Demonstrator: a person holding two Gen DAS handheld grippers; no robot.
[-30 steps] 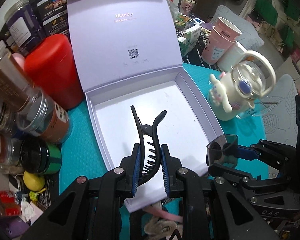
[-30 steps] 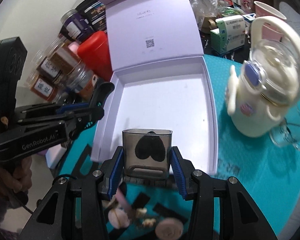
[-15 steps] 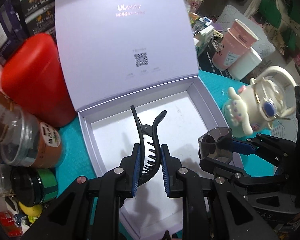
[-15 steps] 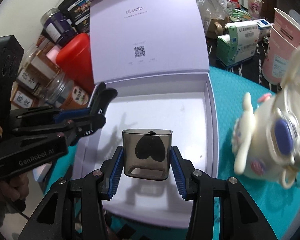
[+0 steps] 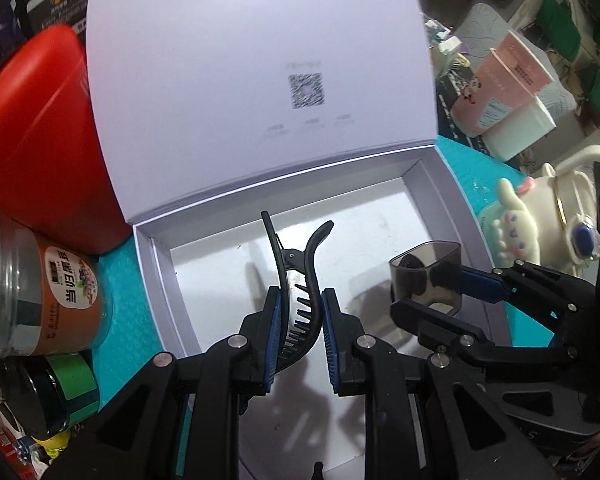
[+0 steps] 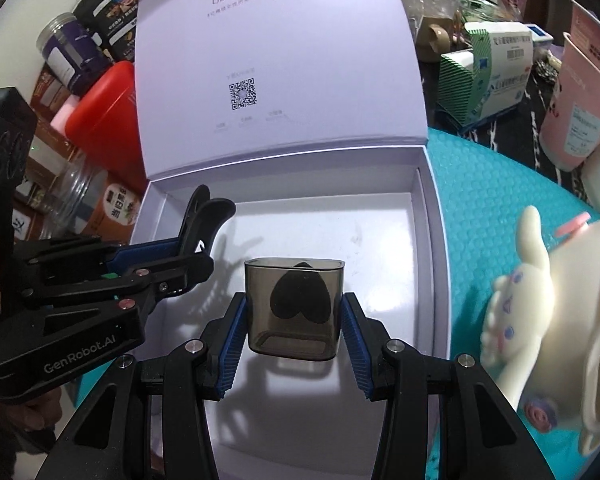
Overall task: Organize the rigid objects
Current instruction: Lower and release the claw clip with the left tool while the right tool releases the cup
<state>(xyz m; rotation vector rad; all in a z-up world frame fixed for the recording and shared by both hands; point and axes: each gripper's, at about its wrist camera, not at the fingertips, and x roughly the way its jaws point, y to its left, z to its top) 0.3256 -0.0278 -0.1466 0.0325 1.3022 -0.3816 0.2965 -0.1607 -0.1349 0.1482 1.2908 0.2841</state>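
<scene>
A pale lilac box [image 5: 162,288] [image 6: 436,248] lies open on the teal mat, its lid standing up behind it and its white floor bare. My left gripper [image 5: 298,334] [image 6: 168,258] is shut on a black hair claw clip [image 5: 300,280] [image 6: 206,220], held above the left half of the box. My right gripper [image 6: 294,330] [image 5: 432,300] is shut on a smoky translucent square cup with a black heart [image 6: 296,308] [image 5: 426,278], held above the right half. Both point steeply down into the box.
A red canister [image 5: 36,132] [image 6: 100,112] and several jars [image 5: 40,288] crowd the box's left side. A cream cartoon-dog bottle [image 6: 540,320] [image 5: 540,224] stands close on the right. Pink and white paper cups [image 5: 508,88] and green-white cartons [image 6: 488,68] sit behind.
Both grippers have moved forward and down over the open box, each still shut on its item. The box fills more of both views now.
</scene>
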